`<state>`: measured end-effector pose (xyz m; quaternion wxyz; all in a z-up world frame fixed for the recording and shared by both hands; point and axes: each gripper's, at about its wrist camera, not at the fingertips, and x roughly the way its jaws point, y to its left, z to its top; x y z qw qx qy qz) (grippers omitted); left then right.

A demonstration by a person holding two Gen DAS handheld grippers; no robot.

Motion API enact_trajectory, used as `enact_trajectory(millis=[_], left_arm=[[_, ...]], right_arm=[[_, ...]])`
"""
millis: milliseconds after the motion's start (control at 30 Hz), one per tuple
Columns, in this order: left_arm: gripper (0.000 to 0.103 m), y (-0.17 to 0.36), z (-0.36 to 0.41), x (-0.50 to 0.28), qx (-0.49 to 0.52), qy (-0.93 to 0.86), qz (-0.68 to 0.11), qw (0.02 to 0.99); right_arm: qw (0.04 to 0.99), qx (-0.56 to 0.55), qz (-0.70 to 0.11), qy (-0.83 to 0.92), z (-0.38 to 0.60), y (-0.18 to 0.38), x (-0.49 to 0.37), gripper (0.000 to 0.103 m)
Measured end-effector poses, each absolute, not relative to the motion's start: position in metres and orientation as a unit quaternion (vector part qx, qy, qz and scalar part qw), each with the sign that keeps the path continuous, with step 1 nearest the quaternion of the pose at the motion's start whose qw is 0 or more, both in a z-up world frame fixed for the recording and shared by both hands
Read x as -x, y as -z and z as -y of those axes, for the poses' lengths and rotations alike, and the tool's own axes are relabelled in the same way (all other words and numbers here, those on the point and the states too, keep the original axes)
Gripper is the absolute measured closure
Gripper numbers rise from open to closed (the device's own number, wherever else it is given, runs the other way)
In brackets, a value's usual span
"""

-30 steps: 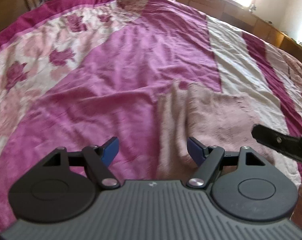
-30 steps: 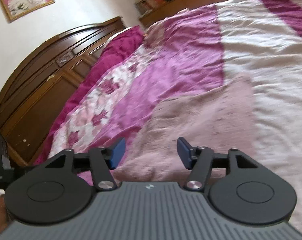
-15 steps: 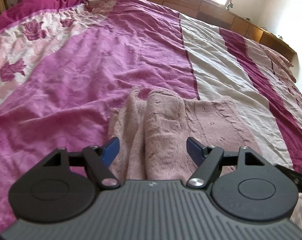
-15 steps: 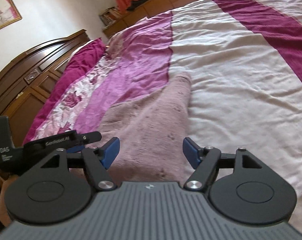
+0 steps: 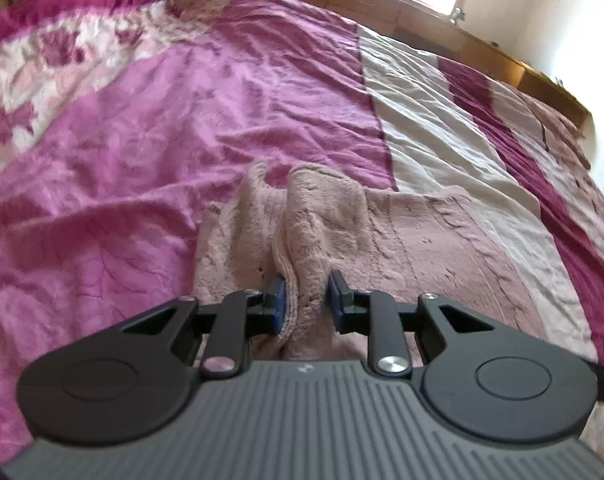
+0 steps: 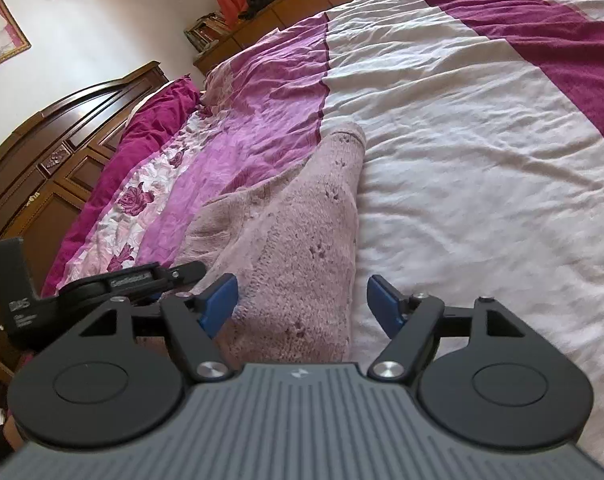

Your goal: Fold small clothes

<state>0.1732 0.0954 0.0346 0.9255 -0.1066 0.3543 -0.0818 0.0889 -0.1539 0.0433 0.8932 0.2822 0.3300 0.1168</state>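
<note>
A small pale pink knit garment (image 5: 421, 240) lies spread on the bed, its left part bunched into a raised fold. My left gripper (image 5: 307, 300) is low over the near edge. Its jaws are closing, and the blue pads pinch that fold between them. In the right wrist view the same garment (image 6: 302, 240) runs away from me as a long strip. My right gripper (image 6: 302, 300) stands wide open astride its near end, with neither pad touching the knit. The left gripper (image 6: 114, 284) shows there at the left, close beside mine.
The bed cover (image 5: 182, 120) is wrinkled, with magenta, floral and cream (image 6: 481, 160) stripes. A dark wooden headboard (image 6: 42, 168) stands at the left. Low wooden cabinets (image 5: 421, 20) line the far side of the bed under a bright window.
My left gripper came down and forward onto the bunched fold, and its jaws closed on it. My right gripper sank toward the garment's near end and opened a little wider.
</note>
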Motion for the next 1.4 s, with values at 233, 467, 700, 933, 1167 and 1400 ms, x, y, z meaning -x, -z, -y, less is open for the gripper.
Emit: enact_trajectory(millis=[233, 467, 700, 933, 1167, 1400], left_arm=[[0.089, -0.056, -0.114, -0.160, 0.159, 0.088, -0.309, 0.933], [0.089, -0.054, -0.152, -0.152, 0.138, 0.011, -0.321, 0.937], [0.081, -0.053, -0.151, -0.157, 0.110, 0.032, -0.358, 0.927], [0.039, -0.063, -0.151, -0.143, 0.077, 0.052, -0.400, 0.912], [0.029, -0.050, -0.158, -0.142, 0.114, 0.043, -0.431, 0.894], [0.026, -0.035, -0.166, -0.143, 0.188, 0.067, -0.450, 0.870]], right_arm=[[0.894, -0.281, -0.319, -0.145, 0.145, -0.049, -0.090, 0.024], [0.895, -0.247, -0.316, -0.194, 0.115, -0.057, -0.089, 0.024], [0.899, -0.228, -0.323, -0.188, 0.107, -0.053, -0.090, 0.024], [0.891, -0.257, -0.328, -0.182, 0.119, -0.048, -0.090, 0.024], [0.874, -0.304, -0.342, -0.165, 0.135, -0.039, -0.101, 0.019], [0.838, -0.346, -0.383, -0.178, 0.138, -0.017, -0.126, 0.017]])
